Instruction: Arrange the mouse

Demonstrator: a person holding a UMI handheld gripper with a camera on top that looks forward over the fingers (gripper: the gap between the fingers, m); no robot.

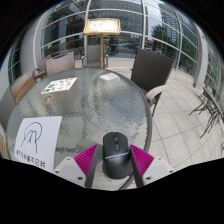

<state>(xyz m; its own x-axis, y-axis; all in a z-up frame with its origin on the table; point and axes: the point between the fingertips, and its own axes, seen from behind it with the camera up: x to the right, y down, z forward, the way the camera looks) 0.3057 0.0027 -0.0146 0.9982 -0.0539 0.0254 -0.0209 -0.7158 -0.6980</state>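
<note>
While the gripper sits low over the near edge of the round glass table, the black mouse lies between its two fingers, whose pink pads flank the mouse body on either side. The pads look to be touching or very nearly touching the mouse flanks; contact cannot be confirmed, so the fingers are noted as narrowly spread about the mouse, which seems to rest on the table on its own. Mouse long axis runs along the fingers, so the pads would press on its sides, probably the surest hold. To the left of the fingers, a white printed sheet lies flat on the glass; it may mark the target spot, though its print is too small to read. A second paper sits farther across. A chair stands at the far right rim. Judgement: grasp stage, placement not yet done.
</note>
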